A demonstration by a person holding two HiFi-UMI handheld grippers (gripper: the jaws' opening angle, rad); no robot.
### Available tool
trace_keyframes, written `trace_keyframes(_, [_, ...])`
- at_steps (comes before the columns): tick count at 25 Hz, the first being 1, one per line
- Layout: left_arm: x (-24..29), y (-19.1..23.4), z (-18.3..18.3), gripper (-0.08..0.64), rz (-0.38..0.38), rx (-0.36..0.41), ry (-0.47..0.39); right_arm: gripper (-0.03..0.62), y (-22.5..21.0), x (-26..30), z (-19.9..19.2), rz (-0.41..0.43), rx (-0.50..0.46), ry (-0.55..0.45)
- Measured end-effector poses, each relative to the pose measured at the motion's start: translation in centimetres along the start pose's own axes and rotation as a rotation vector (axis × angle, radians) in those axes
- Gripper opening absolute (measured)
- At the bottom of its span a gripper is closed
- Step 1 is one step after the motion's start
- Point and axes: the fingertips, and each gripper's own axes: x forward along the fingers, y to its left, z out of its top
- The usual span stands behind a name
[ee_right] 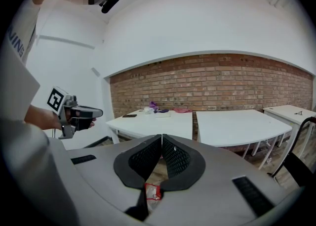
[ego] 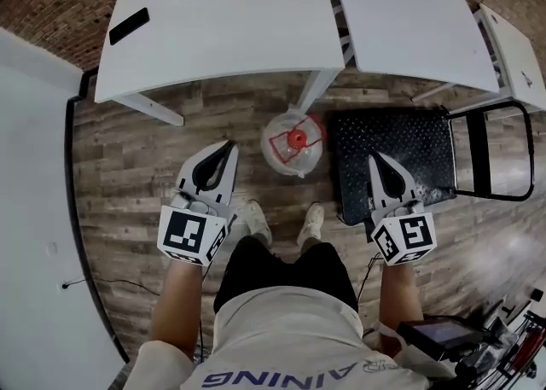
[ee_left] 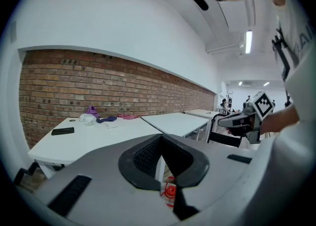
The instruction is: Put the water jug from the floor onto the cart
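Largely, jaws hide the water jug — only its cap shows.

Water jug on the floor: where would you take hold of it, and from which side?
The water jug stands upright, with a round clear body probably too wide for one pair of jaws and a narrow red cap on top. Likely best: press the body between both grippers, left gripper from its left, right gripper from its right. Both are shut and empty now.
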Motion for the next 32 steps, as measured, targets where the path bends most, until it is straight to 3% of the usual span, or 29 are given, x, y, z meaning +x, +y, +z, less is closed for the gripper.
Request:
trace_keyframes(7, [4.3, -0.3, -6.9, 0.002, 0.047, -0.069, 0.086, 0.008, -2.0, 6.2, -5.8, 0.131, -0.006, 0.069])
trace_keyframes(16, [5.1, 0.5, -14.4, 0.002, 0.064, -0.115, 0.177, 0.012, -1.4, 11.5, -15.6, 0.185, -0.011, 0.193])
trace_keyframes(23, [4.3, 2.7, -18.5, 0.002, 0.092, -0.132, 0.207, 0.141, 0.3, 16.3, -23.2, 0.219, -0.025, 0.279])
trace_keyframes(29, [4.2, 3.0, -21.9, 0.002, 0.102, -0.149, 0.24, 0.305, 1.5, 20.3, -28.8, 0.239, -0.098, 0.337])
trace_keyframes(32, [3.8, 3.2, -22.8, 0.002, 0.101, -0.131, 0.255, 0.331, 1.7, 21.9, -31.6, 0.229, -0.109, 0.364])
